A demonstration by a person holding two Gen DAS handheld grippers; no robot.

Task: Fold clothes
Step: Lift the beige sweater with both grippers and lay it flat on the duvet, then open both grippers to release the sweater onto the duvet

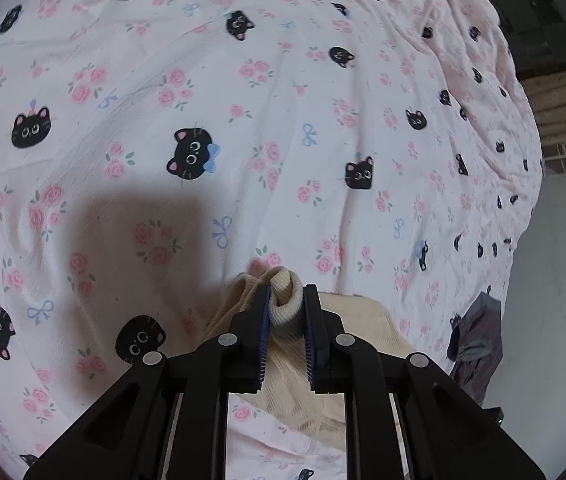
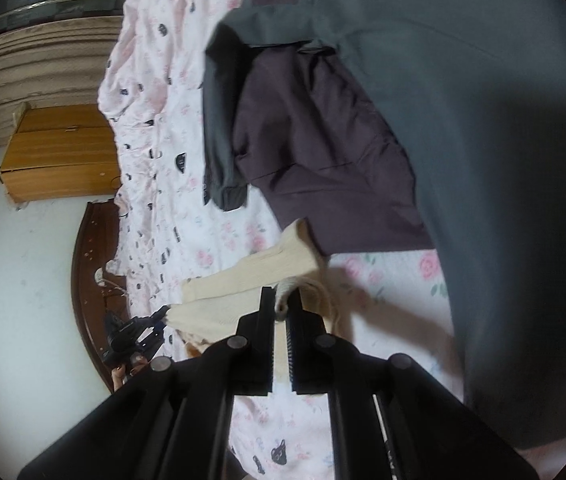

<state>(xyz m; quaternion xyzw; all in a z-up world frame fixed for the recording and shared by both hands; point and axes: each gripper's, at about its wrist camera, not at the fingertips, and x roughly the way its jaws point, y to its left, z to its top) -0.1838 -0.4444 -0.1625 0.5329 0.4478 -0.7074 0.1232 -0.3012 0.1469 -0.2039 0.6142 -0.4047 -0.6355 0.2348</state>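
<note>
Pink cat-print bedsheet [image 1: 243, 92] is covering the bed. Left gripper [image 1: 286, 300] is pinching a bunched bit of cream ribbed knit [image 1: 287, 312], jaws nearly closed; right gripper [image 2: 281, 300] is clamping another edge w/ jaws nearly closed. Knit is lying on the sheet, grey/purple jacket [image 2: 363, 120] just beyond.

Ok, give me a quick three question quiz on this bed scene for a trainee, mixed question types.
1. True or false: the left claw is shut on the cream ribbed knit garment.
2. What does the right claw pinch? A) grey jacket B) the cream knit C) nothing
3. Fill in: the pink bedsheet is printed with roses, bows and black ___ faces.

Key: 1 true; 2 B; 3 cat.
</note>
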